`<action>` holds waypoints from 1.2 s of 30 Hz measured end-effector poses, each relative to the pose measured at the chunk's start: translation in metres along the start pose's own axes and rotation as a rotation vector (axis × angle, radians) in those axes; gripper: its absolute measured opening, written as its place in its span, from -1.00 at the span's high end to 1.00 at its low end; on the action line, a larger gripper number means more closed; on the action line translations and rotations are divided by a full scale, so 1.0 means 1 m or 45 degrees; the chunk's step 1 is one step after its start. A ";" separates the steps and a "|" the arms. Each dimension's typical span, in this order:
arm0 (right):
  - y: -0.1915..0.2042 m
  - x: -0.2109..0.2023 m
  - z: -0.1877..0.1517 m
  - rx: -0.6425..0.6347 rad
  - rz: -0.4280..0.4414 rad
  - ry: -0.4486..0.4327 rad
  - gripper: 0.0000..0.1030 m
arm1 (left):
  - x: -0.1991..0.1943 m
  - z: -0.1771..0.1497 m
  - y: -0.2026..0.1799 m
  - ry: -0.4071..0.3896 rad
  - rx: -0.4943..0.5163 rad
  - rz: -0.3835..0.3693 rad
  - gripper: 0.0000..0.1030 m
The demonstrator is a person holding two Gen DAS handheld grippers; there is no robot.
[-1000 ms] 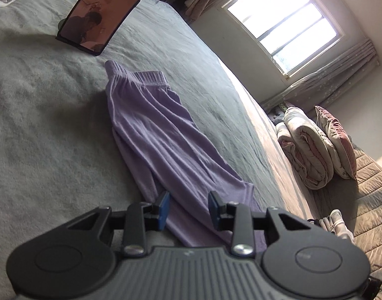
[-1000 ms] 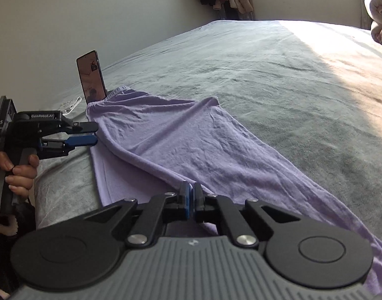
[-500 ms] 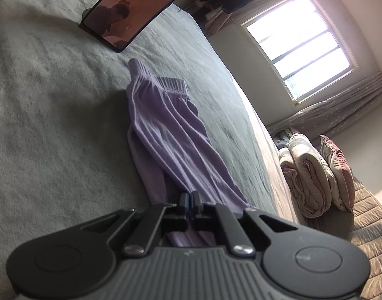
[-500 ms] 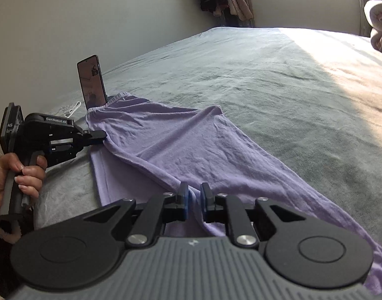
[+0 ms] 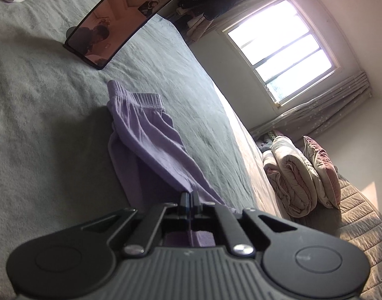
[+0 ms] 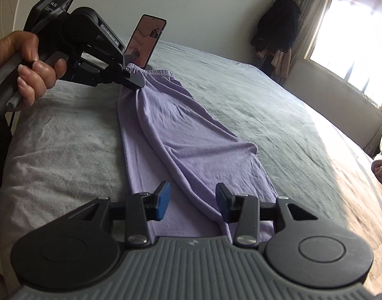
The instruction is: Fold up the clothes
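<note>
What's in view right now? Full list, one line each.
trousers: 1, lilac, laid lengthways on the bed
bed: 1, grey cover
phone: 1, black, propped upright beyond the waistband
quilt: 1, pale, rolled at the far end
pillow: 1, dark pink, beside the quilt
window: 1, bright, far wall
dark clothes: hanging in the corner
hand: 1, grips the left tool's handle
left tool: shut on the trousers' waist end
right tool: opening above the trousers, pads clear
</note>
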State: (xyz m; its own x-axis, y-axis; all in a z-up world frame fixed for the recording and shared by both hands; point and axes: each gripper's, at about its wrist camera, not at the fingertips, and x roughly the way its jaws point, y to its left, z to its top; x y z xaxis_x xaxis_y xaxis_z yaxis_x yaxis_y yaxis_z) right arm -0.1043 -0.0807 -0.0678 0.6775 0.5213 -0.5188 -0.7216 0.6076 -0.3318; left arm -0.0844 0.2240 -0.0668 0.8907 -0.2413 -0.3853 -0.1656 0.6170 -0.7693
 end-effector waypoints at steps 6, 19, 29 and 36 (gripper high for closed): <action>0.019 0.004 0.017 -0.033 -0.007 0.012 0.63 | 0.002 0.004 0.006 0.020 -0.084 -0.003 1.00; 0.083 0.055 0.076 -0.176 -0.194 0.014 0.59 | -0.003 0.009 0.016 0.054 -0.278 -0.096 1.00; 0.097 0.078 0.069 -0.305 -0.556 0.050 0.64 | -0.006 0.008 0.019 0.043 -0.287 -0.071 1.00; 0.085 0.067 0.044 -0.355 -0.701 0.114 0.66 | -0.008 0.007 0.020 0.045 -0.297 -0.047 1.00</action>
State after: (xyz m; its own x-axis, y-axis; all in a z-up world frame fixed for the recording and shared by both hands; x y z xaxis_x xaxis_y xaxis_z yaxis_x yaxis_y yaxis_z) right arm -0.1138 0.0320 -0.0962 0.9548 0.1169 -0.2732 -0.2883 0.5875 -0.7562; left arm -0.0916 0.2436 -0.0753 0.8833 -0.2888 -0.3693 -0.2303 0.4189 -0.8784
